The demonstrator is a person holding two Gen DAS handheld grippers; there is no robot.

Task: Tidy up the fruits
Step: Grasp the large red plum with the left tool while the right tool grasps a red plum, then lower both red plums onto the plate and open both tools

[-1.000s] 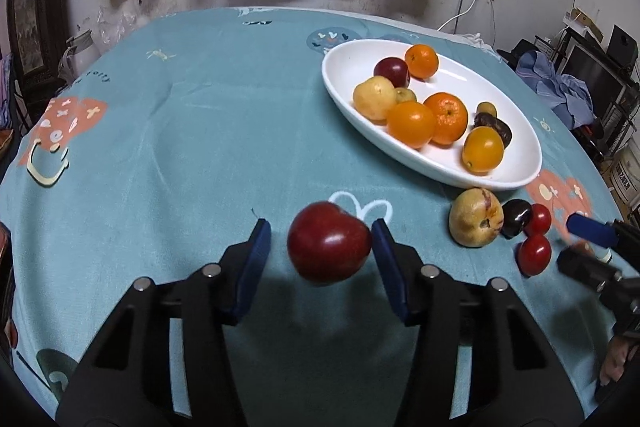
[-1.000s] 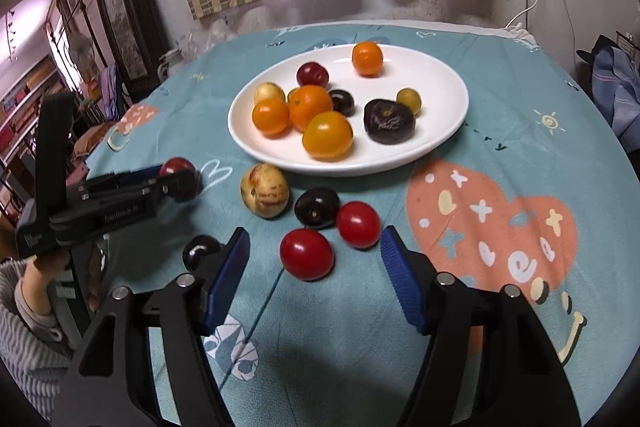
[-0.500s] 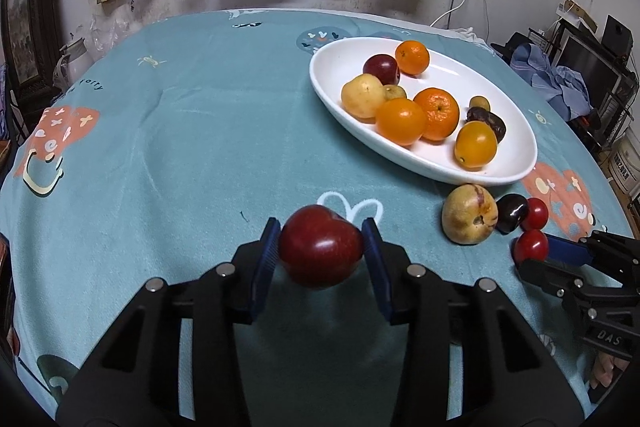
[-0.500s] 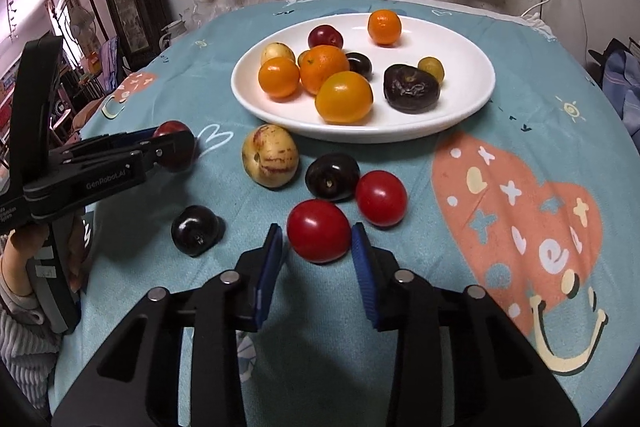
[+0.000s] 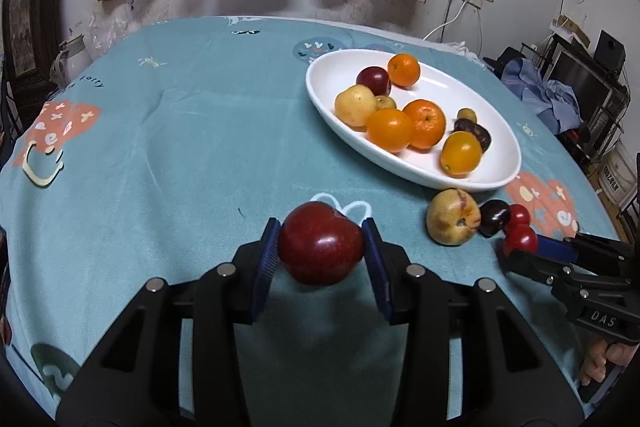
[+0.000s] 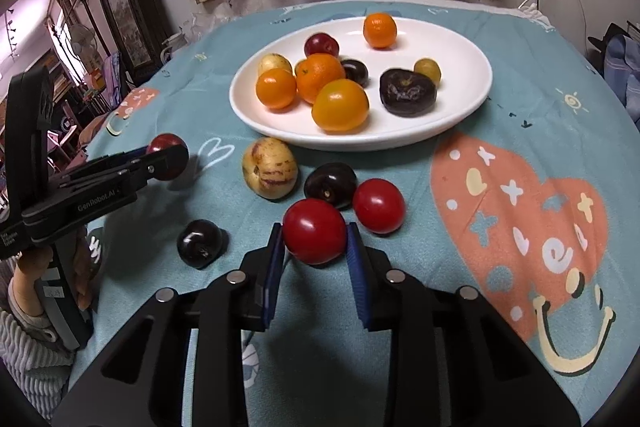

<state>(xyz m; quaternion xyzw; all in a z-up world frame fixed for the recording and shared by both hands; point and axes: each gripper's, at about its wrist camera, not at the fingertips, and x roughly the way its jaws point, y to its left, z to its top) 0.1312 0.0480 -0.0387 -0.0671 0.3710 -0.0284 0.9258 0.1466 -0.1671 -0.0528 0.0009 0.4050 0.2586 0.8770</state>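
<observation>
A dark red plum (image 5: 320, 255) sits between the blue pads of my left gripper (image 5: 321, 227), which is shut on it just over the teal cloth; the right wrist view shows this gripper (image 6: 170, 157) at the left. My right gripper (image 6: 314, 229) has its jaws closing on a red tomato (image 6: 312, 241), with both pads pressing its sides. The white oval plate (image 6: 460, 67) beyond holds oranges, dark plums and small yellow fruits. From the left wrist view the plate (image 5: 500, 167) lies to the right.
Loose on the cloth near the plate are a speckled yellow fruit (image 6: 270, 167), a dark plum (image 6: 330, 183), a second red tomato (image 6: 378, 205) and another dark plum (image 6: 198, 243). A person's hand and striped sleeve (image 6: 28, 347) hold the left gripper.
Both grippers have closed: the left pads came in onto the dark red plum, and the right jaws, wide open a second ago, now squeeze the red tomato. Neither hand has shifted much.
</observation>
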